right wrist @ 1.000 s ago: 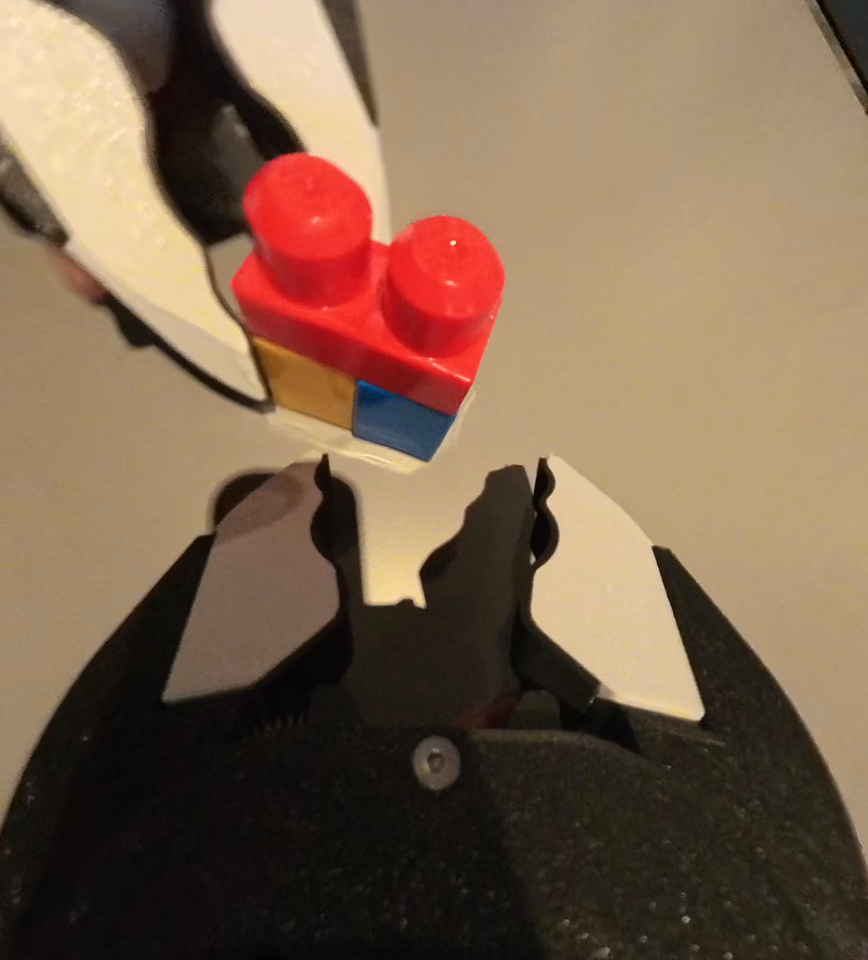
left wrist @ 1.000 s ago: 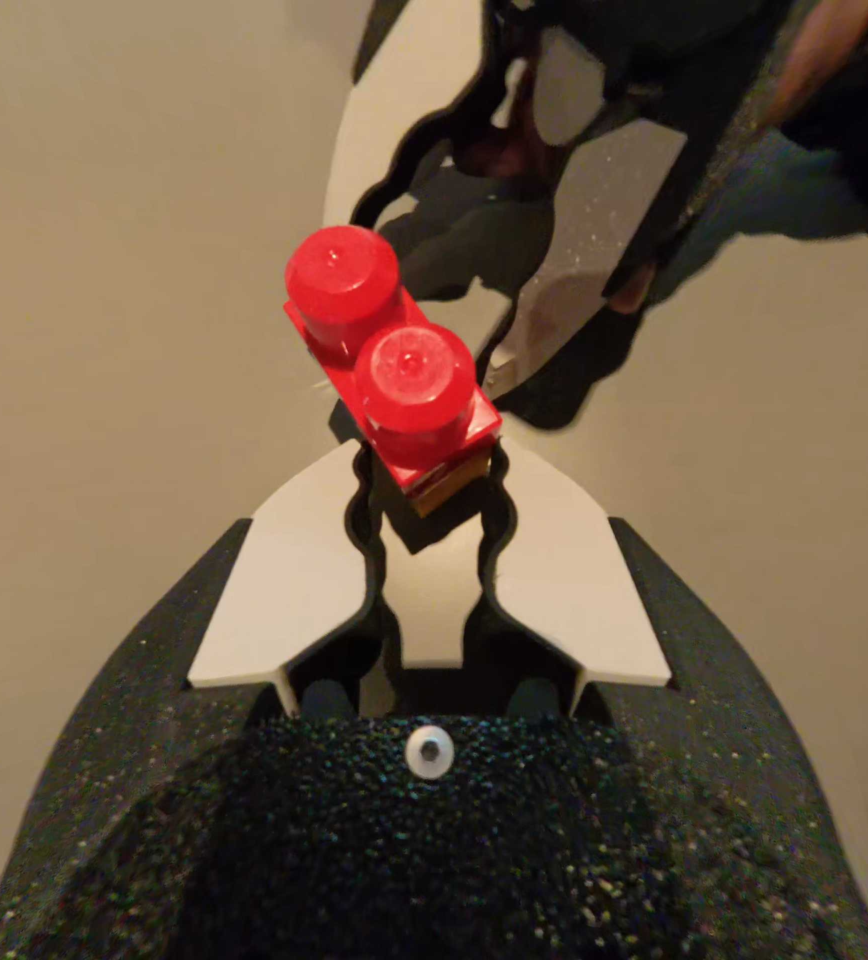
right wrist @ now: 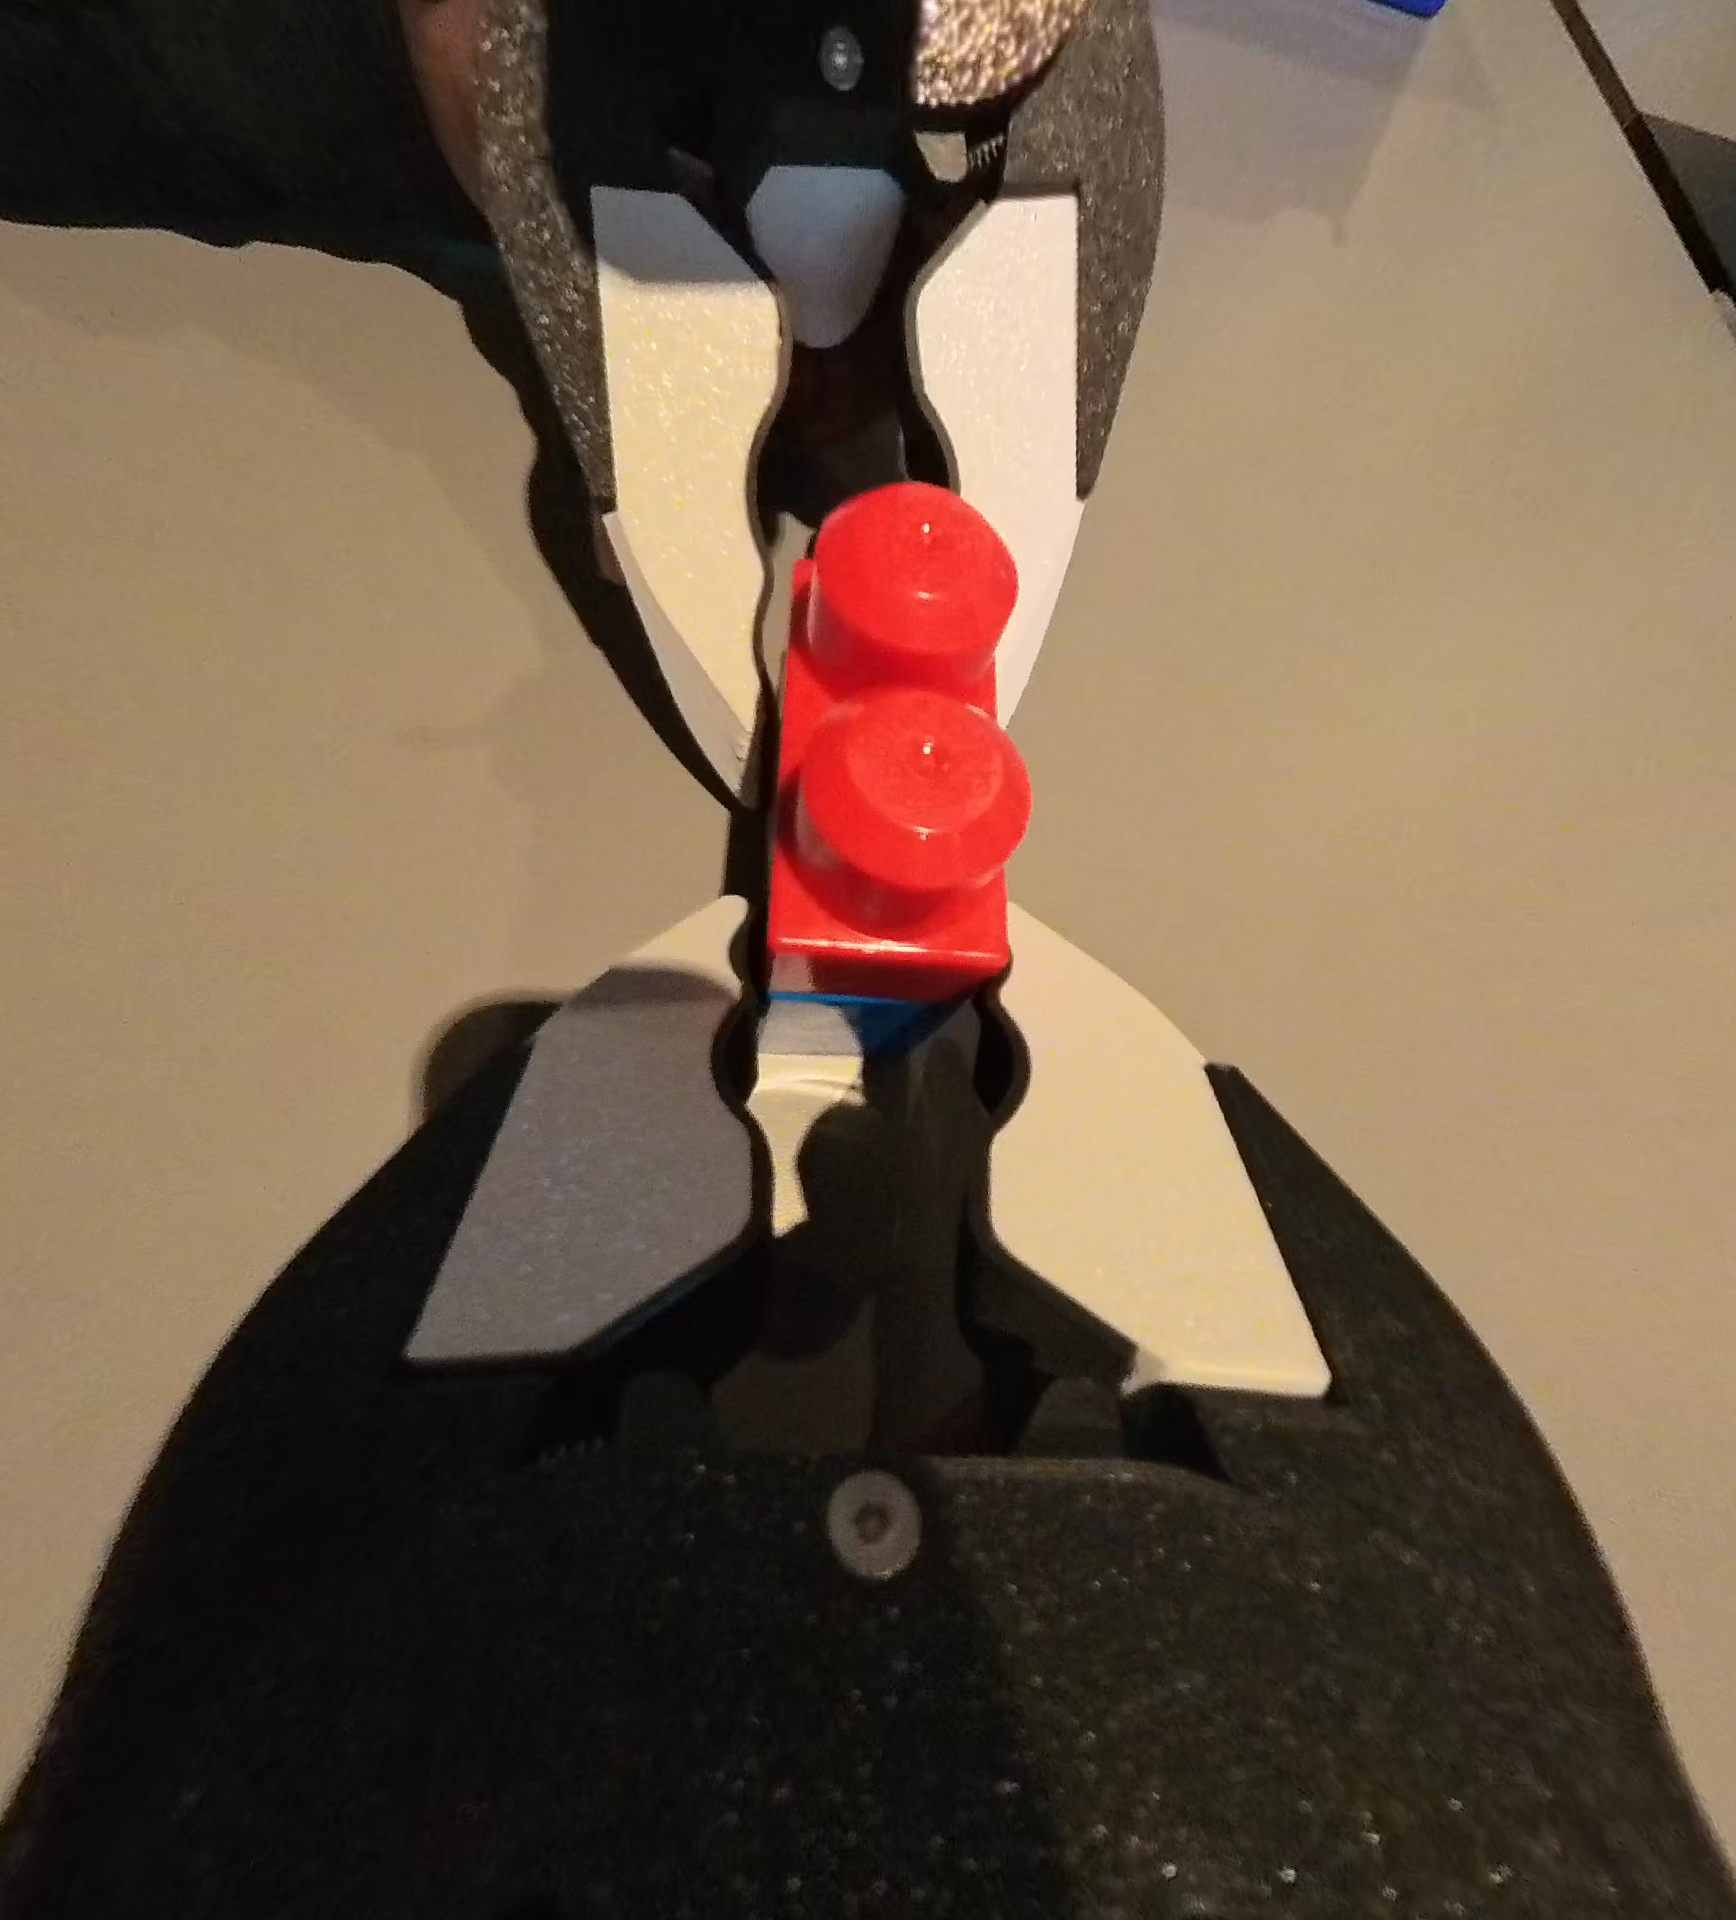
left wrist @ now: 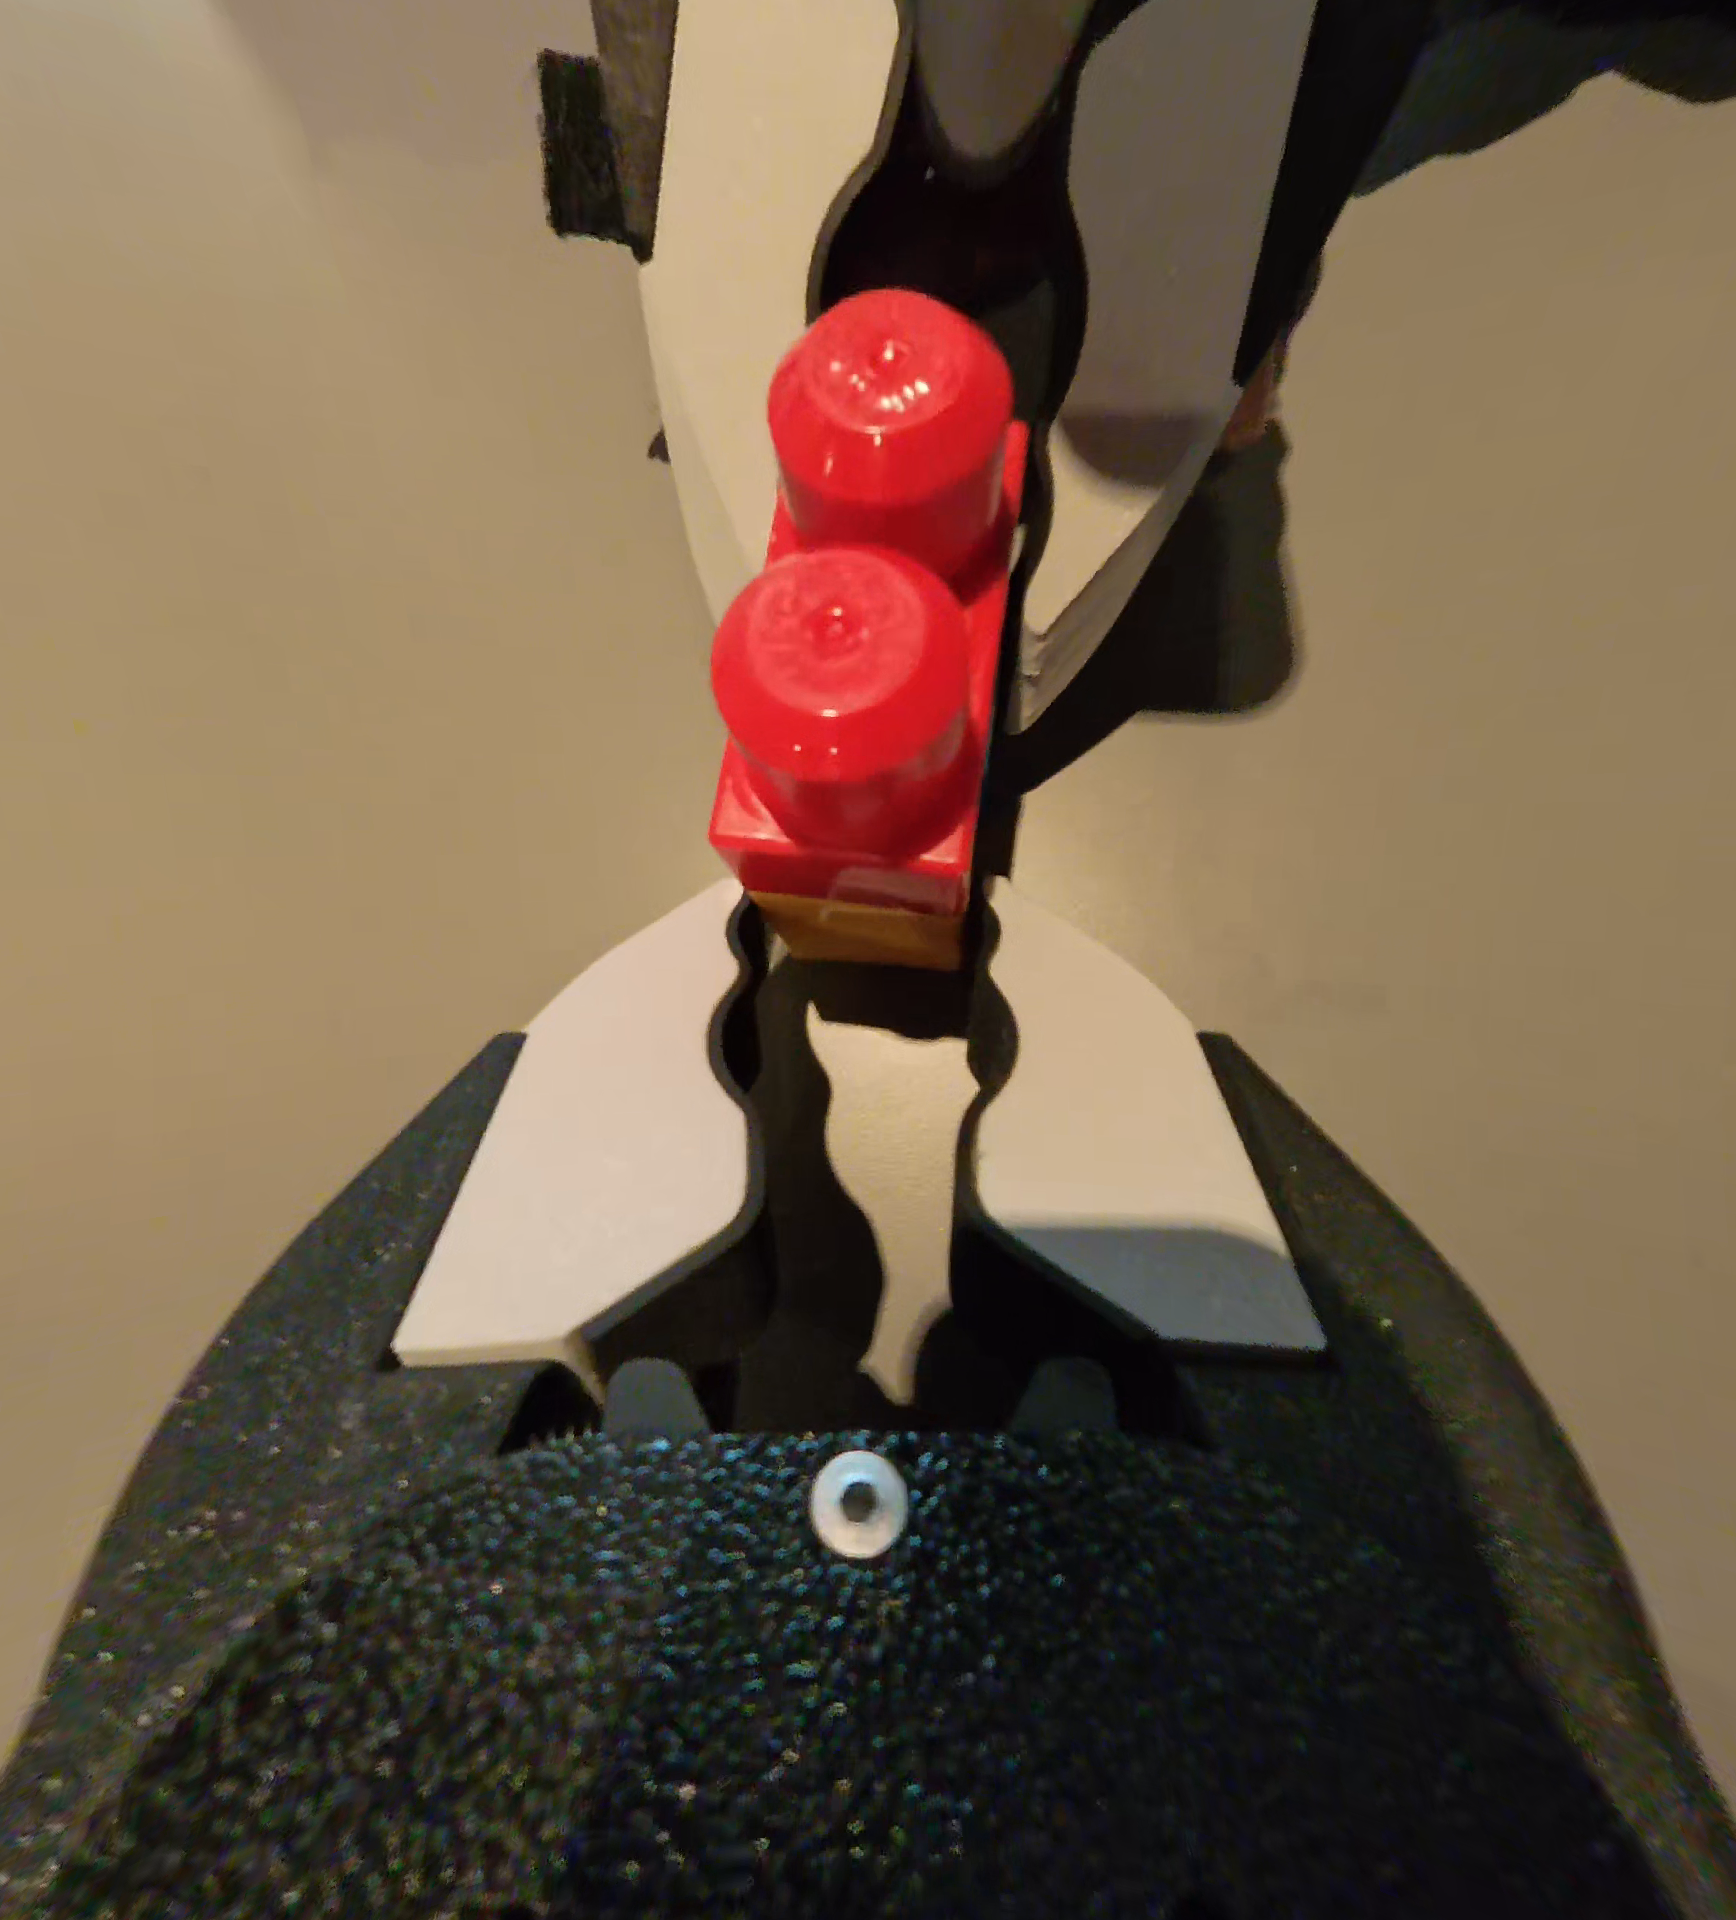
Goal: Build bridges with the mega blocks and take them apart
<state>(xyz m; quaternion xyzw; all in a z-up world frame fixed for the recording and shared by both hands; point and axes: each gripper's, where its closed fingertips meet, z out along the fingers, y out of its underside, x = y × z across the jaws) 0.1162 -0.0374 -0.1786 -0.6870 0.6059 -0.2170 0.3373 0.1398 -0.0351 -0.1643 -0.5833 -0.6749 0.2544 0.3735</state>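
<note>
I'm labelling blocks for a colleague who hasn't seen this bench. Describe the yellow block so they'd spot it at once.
On the plain beige table, two grippers meet end to end around one small block stack. Its top is a red block with two round studs. The yellow block sits under the red one's end, between the left gripper fingertips; the blue block sits under the other end, at the right gripper.

Bare table [right wrist: 220,727] lies open on both sides of the red block [right wrist: 890,831], whose ends each gripper blocks.
</note>
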